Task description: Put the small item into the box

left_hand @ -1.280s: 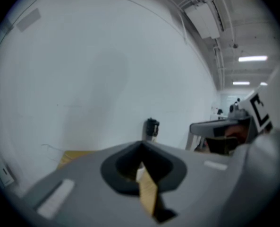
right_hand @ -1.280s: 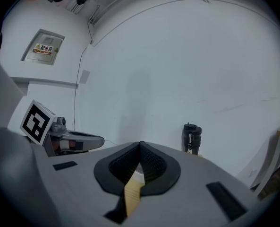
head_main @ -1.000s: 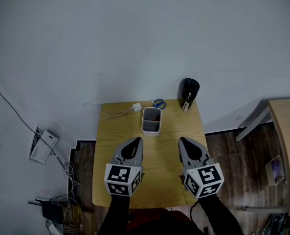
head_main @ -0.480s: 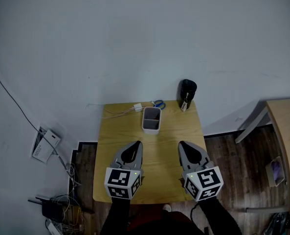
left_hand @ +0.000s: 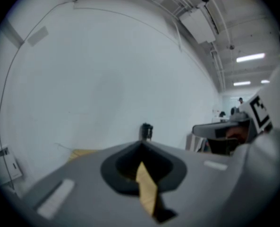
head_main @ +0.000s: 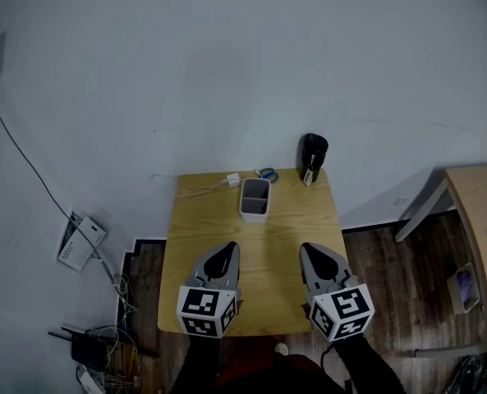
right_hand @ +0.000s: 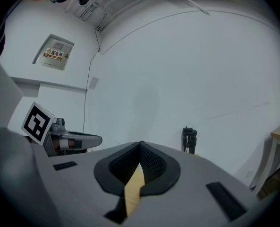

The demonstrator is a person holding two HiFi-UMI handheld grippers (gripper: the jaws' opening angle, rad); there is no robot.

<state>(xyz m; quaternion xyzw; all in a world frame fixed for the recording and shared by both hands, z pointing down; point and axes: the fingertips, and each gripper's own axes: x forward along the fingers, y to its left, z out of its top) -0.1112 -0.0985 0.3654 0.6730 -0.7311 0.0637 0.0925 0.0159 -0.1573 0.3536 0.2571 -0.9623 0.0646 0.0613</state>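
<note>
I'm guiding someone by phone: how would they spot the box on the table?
Find the small wooden table against the white wall. Near its far edge, about midway across, stands the box, an open-topped rectangular bin. Unlike the tall black bottle at the far right corner and the flat blue-handled scissors behind it, it is pale grey and squat.
</note>
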